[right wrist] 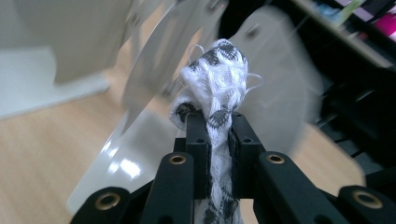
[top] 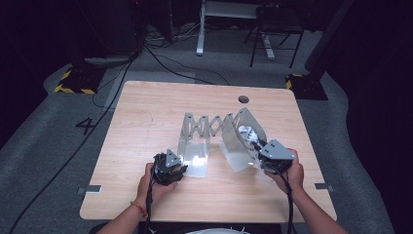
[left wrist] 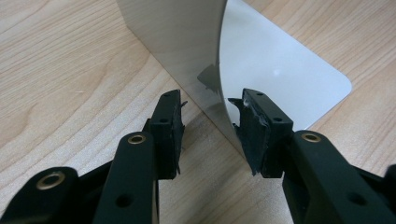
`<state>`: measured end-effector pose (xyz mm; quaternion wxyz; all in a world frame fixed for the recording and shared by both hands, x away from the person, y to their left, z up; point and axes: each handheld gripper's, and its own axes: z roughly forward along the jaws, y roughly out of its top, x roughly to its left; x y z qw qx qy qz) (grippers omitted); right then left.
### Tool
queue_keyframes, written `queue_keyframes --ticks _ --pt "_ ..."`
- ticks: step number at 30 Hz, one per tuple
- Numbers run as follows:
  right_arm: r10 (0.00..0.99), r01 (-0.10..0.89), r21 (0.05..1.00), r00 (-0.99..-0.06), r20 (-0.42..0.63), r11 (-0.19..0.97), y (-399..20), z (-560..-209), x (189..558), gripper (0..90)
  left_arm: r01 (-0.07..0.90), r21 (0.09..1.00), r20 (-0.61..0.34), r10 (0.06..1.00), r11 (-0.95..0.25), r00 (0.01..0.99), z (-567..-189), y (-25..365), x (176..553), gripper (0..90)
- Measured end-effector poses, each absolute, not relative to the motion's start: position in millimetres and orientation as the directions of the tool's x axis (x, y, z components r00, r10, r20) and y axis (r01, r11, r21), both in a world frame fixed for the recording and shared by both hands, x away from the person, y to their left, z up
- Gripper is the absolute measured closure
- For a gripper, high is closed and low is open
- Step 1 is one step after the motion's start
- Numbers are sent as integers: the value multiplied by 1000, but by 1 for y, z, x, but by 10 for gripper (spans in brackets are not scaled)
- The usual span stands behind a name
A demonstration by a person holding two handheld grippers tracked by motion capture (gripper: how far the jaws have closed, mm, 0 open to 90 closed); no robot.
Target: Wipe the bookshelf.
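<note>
A metal folding rack point(top: 214, 124) with scissor links joins two L-shaped plates on the wooden table point(top: 146, 122). My left gripper point(top: 170, 168) sits at the front of the left plate point(top: 195, 148). In the left gripper view its jaws point(left wrist: 208, 126) stand apart around the upright plate's edge point(left wrist: 177, 42); the left pad is clear of the metal. My right gripper point(top: 254, 144) is at the right plate point(top: 241, 151), shut on a white cloth with dark patterning point(right wrist: 219, 74). The cloth point(top: 246, 131) bunches above the pads, against the tilted right plate.
A round cable hole point(top: 243, 99) lies near the table's far edge. Beyond the table are grey floor, cables point(top: 160, 53), a desk leg point(top: 199, 29) and a chair frame point(top: 272, 34). Bare tabletop lies to the left and far side of the rack.
</note>
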<state>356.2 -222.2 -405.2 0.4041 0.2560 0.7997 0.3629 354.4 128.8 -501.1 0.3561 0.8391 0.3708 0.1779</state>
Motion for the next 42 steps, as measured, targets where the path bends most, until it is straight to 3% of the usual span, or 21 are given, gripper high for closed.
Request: queue_keyframes --ticks 6,11,22,34,42 --pt "737 63 830 -500 -454 554 -232 -376 350 816 495 730 39 751 -472 659 -501 129 354 593" --pt "723 65 816 -508 -468 574 -231 -378 349 817 495 731 36 751 -470 659 -501 128 354 593" --pt "660 114 751 -574 -485 651 -219 -408 357 816 492 730 42 750 -474 660 -501 128 353 593" --pt "598 245 643 -688 -411 725 -203 -464 379 816 499 730 28 751 -467 660 -501 129 354 590" --pt "589 279 600 -695 -414 750 -199 -482 386 815 506 729 8 745 -461 667 -501 130 356 587"
